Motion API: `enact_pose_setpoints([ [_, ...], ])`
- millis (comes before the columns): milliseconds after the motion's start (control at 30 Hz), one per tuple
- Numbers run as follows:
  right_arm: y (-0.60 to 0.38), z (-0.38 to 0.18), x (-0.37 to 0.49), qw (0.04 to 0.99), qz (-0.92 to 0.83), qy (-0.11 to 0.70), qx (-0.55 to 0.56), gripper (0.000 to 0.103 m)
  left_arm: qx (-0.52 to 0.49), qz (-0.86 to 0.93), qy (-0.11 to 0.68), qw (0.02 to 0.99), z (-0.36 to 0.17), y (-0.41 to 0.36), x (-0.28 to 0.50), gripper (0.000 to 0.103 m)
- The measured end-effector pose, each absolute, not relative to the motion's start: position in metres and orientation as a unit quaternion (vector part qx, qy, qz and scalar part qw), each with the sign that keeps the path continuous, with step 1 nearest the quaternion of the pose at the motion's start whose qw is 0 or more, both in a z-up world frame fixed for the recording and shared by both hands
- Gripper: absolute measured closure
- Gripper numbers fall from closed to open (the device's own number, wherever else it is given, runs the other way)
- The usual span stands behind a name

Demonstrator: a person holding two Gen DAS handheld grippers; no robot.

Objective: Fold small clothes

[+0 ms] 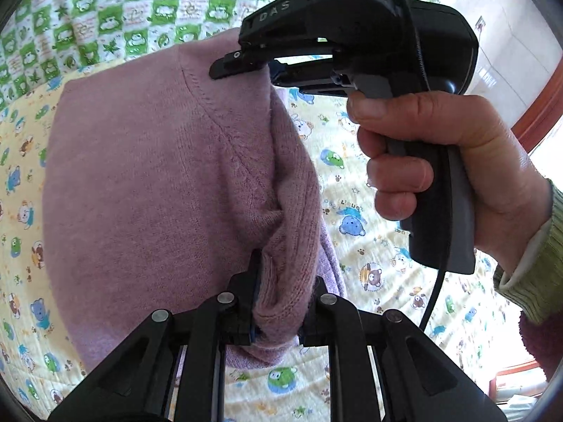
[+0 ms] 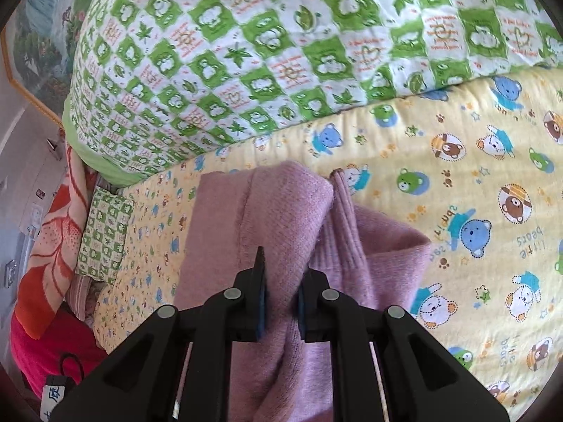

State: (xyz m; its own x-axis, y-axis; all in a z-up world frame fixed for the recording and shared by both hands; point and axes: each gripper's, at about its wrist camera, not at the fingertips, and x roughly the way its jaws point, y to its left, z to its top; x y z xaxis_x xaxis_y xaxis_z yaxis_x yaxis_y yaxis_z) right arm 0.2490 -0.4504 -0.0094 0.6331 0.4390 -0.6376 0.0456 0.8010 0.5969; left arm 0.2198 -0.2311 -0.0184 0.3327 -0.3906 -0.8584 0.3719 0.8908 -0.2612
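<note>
Both tools clamped on the pink sweater, held up over the bed.

Left tool (image 1: 278, 302): jaws narrow, pinching a bunched knit fold of the sweater (image 1: 158, 176); cloth hangs in front of the lens. Right tool (image 1: 246, 65), seen from the left wrist, grips the sweater's far edge; a hand (image 1: 432, 165) with a green cuff holds its grip. Right wrist view: right tool (image 2: 281, 299) narrow on cloth, ribbed cuff beside it. Yellow bear sheet (image 2: 475, 176) below, green quilt (image 2: 281, 52) behind.
</note>
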Motion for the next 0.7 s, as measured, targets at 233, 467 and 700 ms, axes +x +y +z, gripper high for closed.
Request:
enact_pose_setpoints([
  [233,-0.46,-0.029,0.248,0.847,0.113,0.409,0.319,0.089,0.002,-0.244,0.53,0.812,-0.025,-0.239,0.213,0.089],
  [467,-0.466,-0.034,0.241,0.847,0.103,0.4,0.334,0.088,0.02,-0.254,0.531,0.808,-0.029,-0.252,0.21,0.088],
  [700,-0.466,-0.043,0.238,0.842,0.084,0.417,0.332,0.074,0.017,-0.279,0.547,0.789,-0.029,-0.258,0.204,0.055],
])
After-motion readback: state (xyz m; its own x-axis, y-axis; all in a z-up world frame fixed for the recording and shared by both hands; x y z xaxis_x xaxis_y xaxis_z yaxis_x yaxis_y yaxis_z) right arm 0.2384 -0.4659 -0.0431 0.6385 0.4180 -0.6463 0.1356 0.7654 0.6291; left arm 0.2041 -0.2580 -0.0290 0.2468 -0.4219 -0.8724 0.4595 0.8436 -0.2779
